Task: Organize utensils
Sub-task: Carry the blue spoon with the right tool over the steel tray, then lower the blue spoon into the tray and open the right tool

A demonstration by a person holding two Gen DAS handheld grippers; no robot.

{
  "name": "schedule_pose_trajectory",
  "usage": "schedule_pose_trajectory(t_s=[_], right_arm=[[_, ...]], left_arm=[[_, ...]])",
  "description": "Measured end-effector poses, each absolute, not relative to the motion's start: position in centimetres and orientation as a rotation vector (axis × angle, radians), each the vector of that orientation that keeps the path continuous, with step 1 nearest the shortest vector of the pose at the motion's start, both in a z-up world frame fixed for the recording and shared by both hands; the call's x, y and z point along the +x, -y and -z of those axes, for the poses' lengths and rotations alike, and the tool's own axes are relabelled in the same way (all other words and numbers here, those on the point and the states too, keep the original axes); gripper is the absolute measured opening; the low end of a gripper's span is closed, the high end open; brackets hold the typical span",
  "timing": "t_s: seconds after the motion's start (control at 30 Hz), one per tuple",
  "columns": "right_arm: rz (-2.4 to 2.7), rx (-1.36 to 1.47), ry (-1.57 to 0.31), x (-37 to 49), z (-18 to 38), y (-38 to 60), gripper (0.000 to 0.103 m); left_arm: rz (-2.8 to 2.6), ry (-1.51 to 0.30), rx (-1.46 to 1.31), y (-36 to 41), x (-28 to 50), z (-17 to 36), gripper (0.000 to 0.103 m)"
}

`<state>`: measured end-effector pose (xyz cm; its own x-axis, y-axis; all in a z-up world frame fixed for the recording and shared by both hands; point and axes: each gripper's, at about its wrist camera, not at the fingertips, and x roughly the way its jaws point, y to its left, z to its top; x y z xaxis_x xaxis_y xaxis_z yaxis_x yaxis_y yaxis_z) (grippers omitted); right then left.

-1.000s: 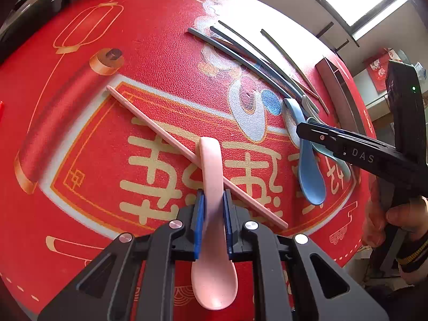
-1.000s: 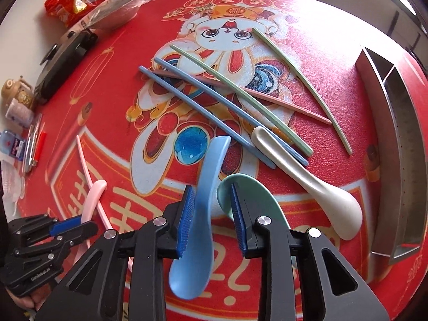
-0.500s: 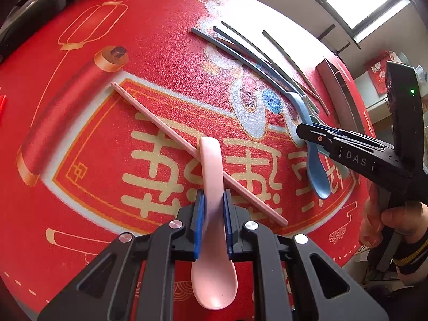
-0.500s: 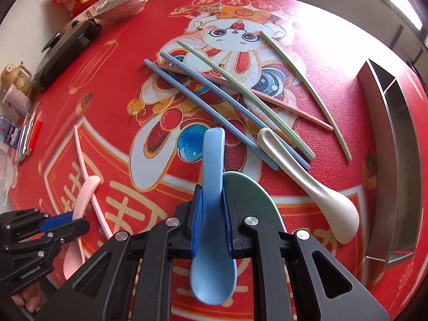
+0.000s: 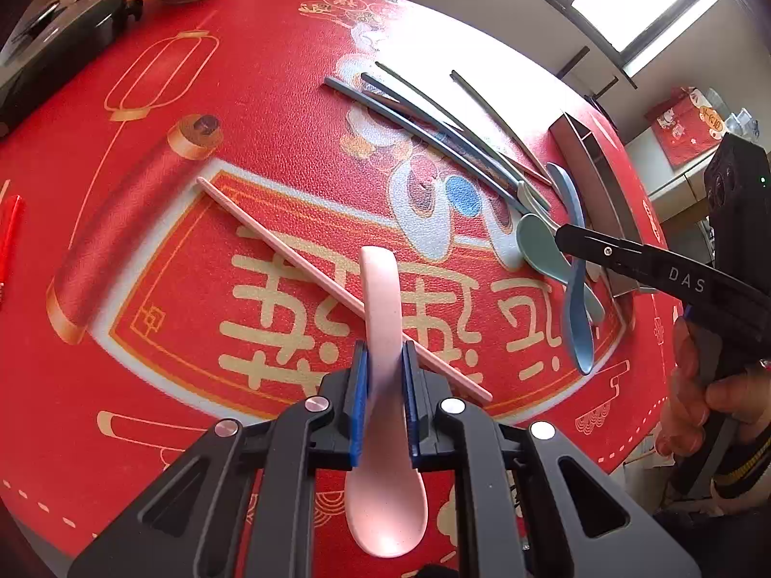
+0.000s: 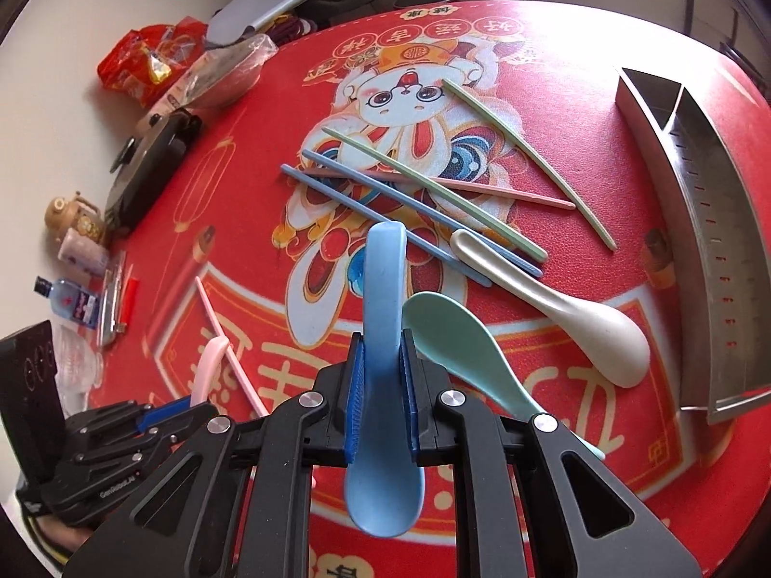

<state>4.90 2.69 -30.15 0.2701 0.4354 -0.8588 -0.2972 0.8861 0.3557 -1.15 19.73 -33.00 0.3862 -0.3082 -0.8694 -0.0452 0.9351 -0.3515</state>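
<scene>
My left gripper (image 5: pixel 384 361) is shut on a pink spoon (image 5: pixel 383 318), held above the red mat; a pink chopstick (image 5: pixel 289 253) lies under it. My right gripper (image 6: pixel 380 351) is shut on a blue spoon (image 6: pixel 383 289), lifted off the mat. The blue spoon also shows in the left wrist view (image 5: pixel 576 289). A green spoon (image 6: pixel 458 342) and a cream spoon (image 6: pixel 568 318) lie on the mat beside it. Blue, green and pink chopsticks (image 6: pixel 409 197) lie crossed in the middle. A steel utensil holder (image 6: pixel 713 221) lies at the right edge.
The red printed mat (image 6: pixel 554 111) covers a round table. A black case (image 6: pixel 144 168), snack bags (image 6: pixel 144 62), a small bottle (image 6: pixel 67 296) and a figurine (image 6: pixel 72 214) stand along the left edge.
My right gripper shut on the blue spoon and lifted it off the mat. My left gripper kept its hold on the pink spoon and rose slightly.
</scene>
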Motion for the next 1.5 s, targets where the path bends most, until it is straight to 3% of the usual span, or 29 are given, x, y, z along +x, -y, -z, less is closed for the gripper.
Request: schedule_pose_trajectory(t_s=[0.57, 1.03, 1.5], right_arm=[[-0.338, 0.179, -1.064, 9.9, 25.3, 11.8, 0.014], [-0.354, 0.136, -1.223, 14.5, 32.5, 16.1, 0.014], [-0.400, 0.051, -1.280, 14.7, 33.7, 15.7, 0.016]], left_arm=[[0.221, -1.070, -0.307, -12.9, 4.3, 26.3, 0.013], [0.177, -1.076, -0.322, -4.2, 7.9, 25.8, 0.013], [0.146, -1.069, -0.354, -1.2, 8.0, 25.8, 0.013]])
